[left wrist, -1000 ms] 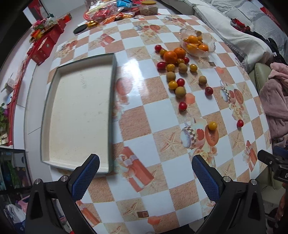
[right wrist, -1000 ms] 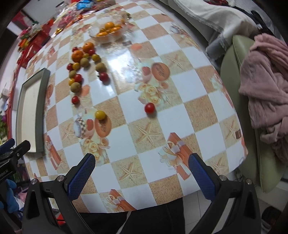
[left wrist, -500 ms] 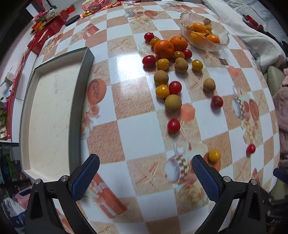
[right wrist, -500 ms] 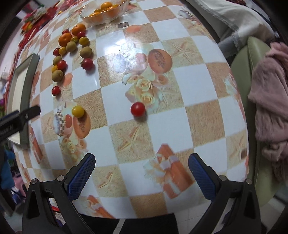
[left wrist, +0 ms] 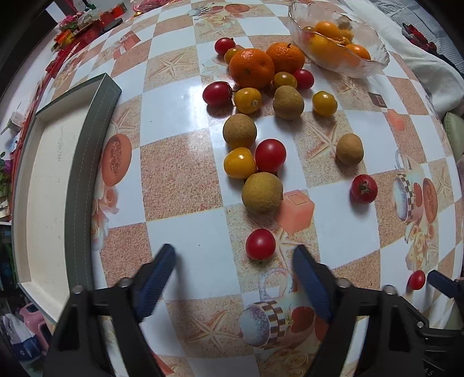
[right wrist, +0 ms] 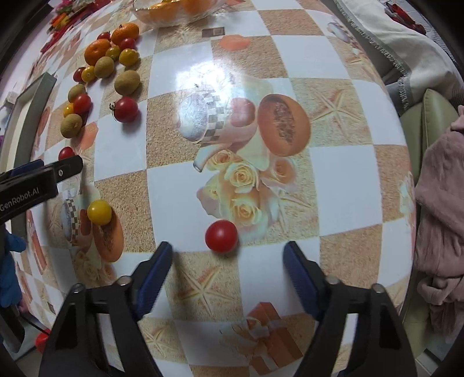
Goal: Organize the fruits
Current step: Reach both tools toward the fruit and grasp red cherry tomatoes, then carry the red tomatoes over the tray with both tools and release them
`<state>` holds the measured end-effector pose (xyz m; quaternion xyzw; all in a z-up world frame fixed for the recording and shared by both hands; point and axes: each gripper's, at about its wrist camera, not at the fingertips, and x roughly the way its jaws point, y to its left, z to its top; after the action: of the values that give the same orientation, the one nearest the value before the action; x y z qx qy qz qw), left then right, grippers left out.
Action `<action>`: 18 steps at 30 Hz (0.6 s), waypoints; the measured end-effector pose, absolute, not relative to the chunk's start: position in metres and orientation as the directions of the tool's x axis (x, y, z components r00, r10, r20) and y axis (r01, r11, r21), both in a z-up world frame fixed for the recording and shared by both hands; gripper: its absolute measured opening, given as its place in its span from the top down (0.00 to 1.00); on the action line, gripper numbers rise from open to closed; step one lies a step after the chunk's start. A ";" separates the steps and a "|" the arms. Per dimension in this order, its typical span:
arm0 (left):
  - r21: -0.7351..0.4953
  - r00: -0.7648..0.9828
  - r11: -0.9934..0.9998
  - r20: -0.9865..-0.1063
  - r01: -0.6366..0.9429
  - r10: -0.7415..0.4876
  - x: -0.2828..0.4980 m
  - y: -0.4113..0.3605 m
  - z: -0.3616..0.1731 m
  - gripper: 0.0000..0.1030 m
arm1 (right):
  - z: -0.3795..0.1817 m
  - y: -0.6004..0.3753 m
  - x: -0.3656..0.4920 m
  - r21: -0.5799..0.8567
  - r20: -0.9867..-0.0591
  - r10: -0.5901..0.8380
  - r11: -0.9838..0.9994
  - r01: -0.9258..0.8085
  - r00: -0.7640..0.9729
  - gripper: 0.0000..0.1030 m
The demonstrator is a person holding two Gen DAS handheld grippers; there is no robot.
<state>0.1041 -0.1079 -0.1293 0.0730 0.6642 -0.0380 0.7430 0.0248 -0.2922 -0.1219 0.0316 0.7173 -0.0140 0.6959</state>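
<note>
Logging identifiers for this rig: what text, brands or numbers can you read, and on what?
"GenRobot.AI": white print on the black body of the left claw, seen from the right wrist.
Faint marks inside the tray: too blurred to read.
Red packages at the table's far edge: print too small.

I'm over a home living-room table: patterned oilcloth (right wrist: 179, 185), glass fruit bowl (left wrist: 374, 62), sofa cushion (right wrist: 426, 121), pink blanket (right wrist: 438, 220).

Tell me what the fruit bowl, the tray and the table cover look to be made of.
Fruit bowl: clear glass or hard plastic; the fruit shows through its rippled wall. Tray: likely covered board; matte grey-green rim with a stitched line, pale matte floor. Table cover: probably glossy printed vinyl; it mirrors a bright light glare.
</note>
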 end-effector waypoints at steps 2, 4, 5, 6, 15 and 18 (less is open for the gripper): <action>0.035 0.117 0.988 -0.993 0.147 0.018 0.109 -0.110 -0.130 0.27 | -0.125 -0.290 0.026 0.007 -1.000 0.008 0.999 0.054 -0.020 0.25; 0.021 0.129 0.988 -0.992 0.152 0.001 0.111 -0.110 -0.129 0.37 | -0.124 -0.285 0.027 -0.013 -1.000 -0.013 0.999 0.040 -0.010 0.33; 0.006 0.130 0.988 -0.991 0.156 -0.015 0.111 -0.113 -0.129 0.46 | -0.123 -0.282 0.027 -0.013 -1.000 -0.013 0.999 0.033 -0.003 0.42; -0.008 0.132 0.987 -0.991 0.163 -0.030 0.109 -0.117 -0.129 0.50 | -0.121 -0.277 0.028 -0.017 -1.000 -0.017 1.000 0.026 0.001 0.48; -0.104 0.119 0.971 -0.984 0.216 -0.132 0.092 -0.136 -0.117 0.81 | -0.114 -0.272 0.039 0.148 -0.989 0.146 0.983 0.107 0.021 0.79; -0.137 0.128 0.970 -0.978 0.201 -0.165 0.082 -0.123 -0.102 0.81 | -0.109 -0.278 0.039 0.181 -0.983 0.179 0.974 0.133 0.027 0.79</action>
<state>0.0822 -0.1225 -0.1020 0.0139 0.6488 -0.1216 0.7510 0.0393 -0.2784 -0.1092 0.1121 0.6974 0.0163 0.7076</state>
